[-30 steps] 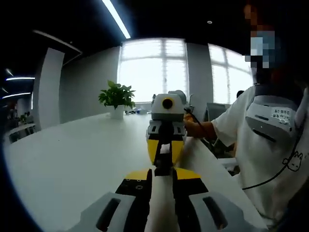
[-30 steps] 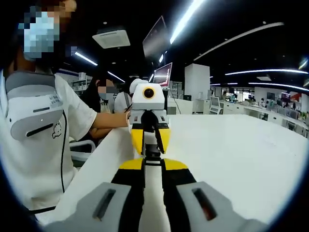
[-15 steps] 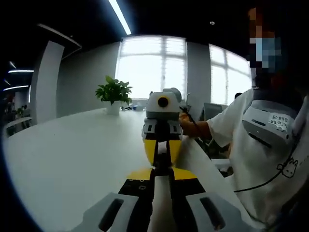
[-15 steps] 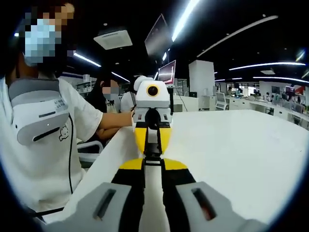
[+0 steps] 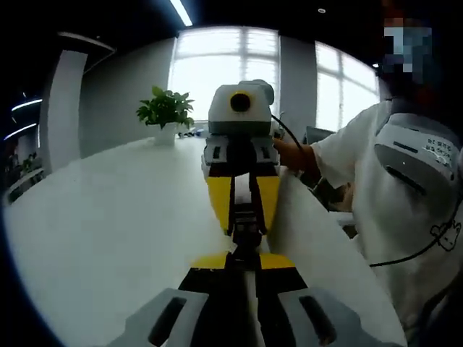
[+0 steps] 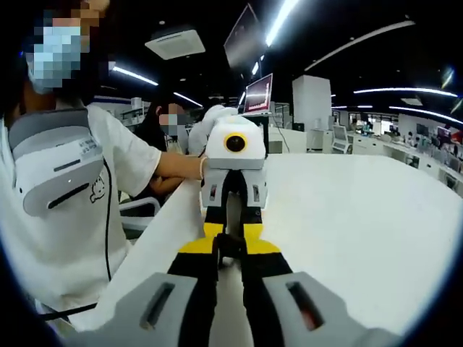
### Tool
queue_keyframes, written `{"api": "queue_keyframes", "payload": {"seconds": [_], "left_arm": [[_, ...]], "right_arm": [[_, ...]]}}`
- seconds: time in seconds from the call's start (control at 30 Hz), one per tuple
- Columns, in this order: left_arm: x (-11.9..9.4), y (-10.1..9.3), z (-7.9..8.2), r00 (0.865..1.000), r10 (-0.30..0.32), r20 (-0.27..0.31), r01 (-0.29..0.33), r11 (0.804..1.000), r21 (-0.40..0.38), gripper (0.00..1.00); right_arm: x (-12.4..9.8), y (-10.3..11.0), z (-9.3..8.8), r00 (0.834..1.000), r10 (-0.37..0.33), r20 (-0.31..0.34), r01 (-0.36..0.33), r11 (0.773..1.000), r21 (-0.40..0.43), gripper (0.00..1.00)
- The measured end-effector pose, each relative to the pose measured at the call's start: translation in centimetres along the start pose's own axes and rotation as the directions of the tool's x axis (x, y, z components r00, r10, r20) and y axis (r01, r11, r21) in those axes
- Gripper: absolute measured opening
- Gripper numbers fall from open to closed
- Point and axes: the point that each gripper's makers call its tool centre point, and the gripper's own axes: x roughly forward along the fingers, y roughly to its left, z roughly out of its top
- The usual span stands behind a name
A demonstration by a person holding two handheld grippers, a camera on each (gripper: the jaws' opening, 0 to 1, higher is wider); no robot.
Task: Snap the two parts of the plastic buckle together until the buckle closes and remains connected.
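left tool (image 5: 242, 254), right tool (image 6: 228, 249), apparently pinching buckle (image 5: 244, 233)

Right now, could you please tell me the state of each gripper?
Left gripper: shut on a black buckle part.
Right gripper: shut on the other black buckle part.

A long white table (image 5: 108, 217) carries the scene, its top smooth, glossy and bare over most of its spread (image 6: 362, 217). At its far end, in the left gripper view, a green plant (image 5: 165, 108) stands in a white pot (image 5: 165, 134) on the top, with a few small things beside it, too small to tell.
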Motion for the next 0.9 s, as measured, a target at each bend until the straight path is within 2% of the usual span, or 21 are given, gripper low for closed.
{"api": "queue_keyframes", "payload": {"seconds": [0.1,0.27,0.47,0.63,0.67,0.73,0.8,0.9], "left_arm": [[-0.4,0.4,0.2,1.000,0.014,0.017,-0.013,1.000,-0.014,0.10],[-0.1,0.6,0.4,1.000,0.029,0.007,-0.029,1.000,0.006,0.10],[-0.9,0.6,0.9,0.999,0.050,0.014,-0.050,0.999,0.008,0.10],[-1.0,0.3,0.6,0.998,0.062,-0.018,-0.061,0.997,0.037,0.10],[-0.8,0.4,0.0,0.996,0.076,-0.048,-0.074,0.996,0.047,0.10],[-0.8,0.4,-0.4,0.995,0.080,-0.065,-0.076,0.996,0.053,0.10],[-1.0,0.4,-0.3,0.995,0.080,-0.061,-0.079,0.996,0.030,0.10],[-1.2,0.4,-0.2,0.994,0.087,-0.067,-0.085,0.996,0.035,0.10]], "right_arm": [[-0.9,-0.1,-0.5,1.000,-0.010,-0.017,0.010,1.000,0.008,0.11],[-1.1,-0.2,-1.3,0.999,-0.025,-0.031,0.026,0.999,0.019,0.11],[-1.1,-0.5,-2.0,0.998,-0.040,-0.049,0.042,0.999,0.031,0.11],[-0.6,-0.3,-2.8,0.996,-0.037,-0.087,0.039,0.999,0.025,0.11],[-0.4,-0.3,-3.1,0.994,-0.037,-0.104,0.040,0.999,0.030,0.11],[-0.2,-0.3,-3.7,0.991,-0.035,-0.129,0.040,0.999,0.032,0.10],[-0.2,-0.3,-3.9,0.990,-0.036,-0.135,0.042,0.998,0.042,0.10],[-0.2,-0.4,-4.0,0.990,-0.039,-0.135,0.047,0.997,0.056,0.10]]}}
